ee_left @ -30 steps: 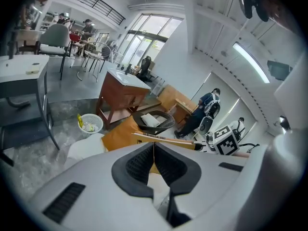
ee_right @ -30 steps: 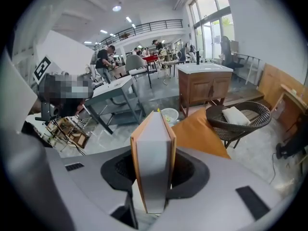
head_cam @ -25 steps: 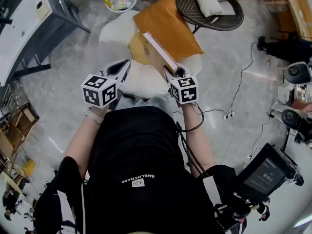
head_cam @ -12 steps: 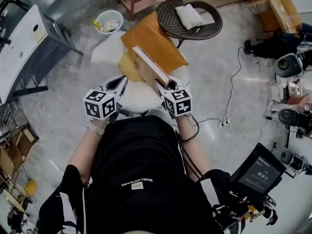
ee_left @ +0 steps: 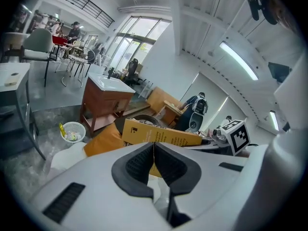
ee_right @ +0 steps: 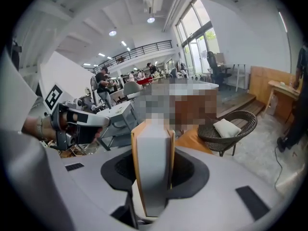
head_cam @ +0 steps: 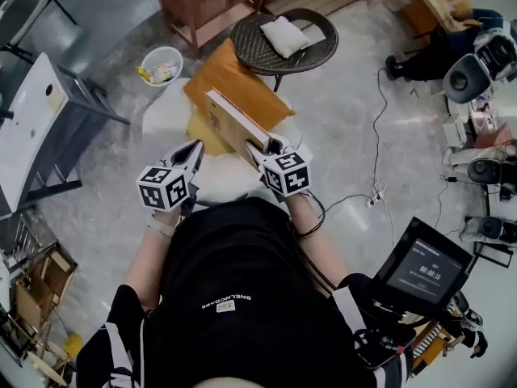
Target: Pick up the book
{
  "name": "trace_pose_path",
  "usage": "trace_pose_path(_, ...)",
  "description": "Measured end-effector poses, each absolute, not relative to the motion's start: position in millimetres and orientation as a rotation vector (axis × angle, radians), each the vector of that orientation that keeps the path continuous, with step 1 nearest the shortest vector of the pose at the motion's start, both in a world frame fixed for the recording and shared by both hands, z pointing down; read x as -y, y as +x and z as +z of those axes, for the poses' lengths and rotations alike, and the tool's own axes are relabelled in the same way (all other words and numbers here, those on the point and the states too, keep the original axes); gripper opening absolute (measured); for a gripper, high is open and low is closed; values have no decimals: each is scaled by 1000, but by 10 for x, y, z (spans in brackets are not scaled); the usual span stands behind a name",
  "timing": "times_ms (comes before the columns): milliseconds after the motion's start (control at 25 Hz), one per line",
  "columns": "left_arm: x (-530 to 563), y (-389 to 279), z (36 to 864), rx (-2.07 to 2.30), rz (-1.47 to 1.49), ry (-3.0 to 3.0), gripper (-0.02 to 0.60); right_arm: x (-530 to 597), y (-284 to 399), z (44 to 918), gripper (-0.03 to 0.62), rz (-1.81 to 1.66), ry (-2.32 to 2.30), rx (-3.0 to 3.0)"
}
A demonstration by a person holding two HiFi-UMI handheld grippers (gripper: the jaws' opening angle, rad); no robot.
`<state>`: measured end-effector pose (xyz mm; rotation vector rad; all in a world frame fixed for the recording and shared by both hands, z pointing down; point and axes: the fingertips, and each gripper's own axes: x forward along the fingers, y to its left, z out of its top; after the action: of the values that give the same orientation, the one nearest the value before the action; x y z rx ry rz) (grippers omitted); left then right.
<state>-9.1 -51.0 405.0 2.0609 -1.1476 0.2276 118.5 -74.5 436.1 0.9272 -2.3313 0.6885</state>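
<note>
Pinching the tan book [head_cam: 231,121] between its jaws, the right gripper [head_cam: 262,147] holds it aloft. The left gripper [head_cam: 194,149] has its jaws pressed together, empty.

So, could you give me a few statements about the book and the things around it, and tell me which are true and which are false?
1. The right gripper has its jaws clamped on the book. True.
2. The left gripper grips the book as well. False: its jaws are shut together with nothing between them, clear of the book.
3. A white cushion lies on the wicker chair. True.
4. The small white bin is empty. False: there is rubbish inside it.
</note>
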Motion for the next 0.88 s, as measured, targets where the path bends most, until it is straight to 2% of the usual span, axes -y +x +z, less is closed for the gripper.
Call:
trace_pose_path(680, 825, 483, 4066, 1034, 307, 2201, 15, 1074, 1635, 3900, 161, 724, 1117, 2506)
trace_pose_path(880, 820, 750, 3799, 1003, 314, 2244, 15, 983, 1929, 3606, 161, 711, 1193, 2533)
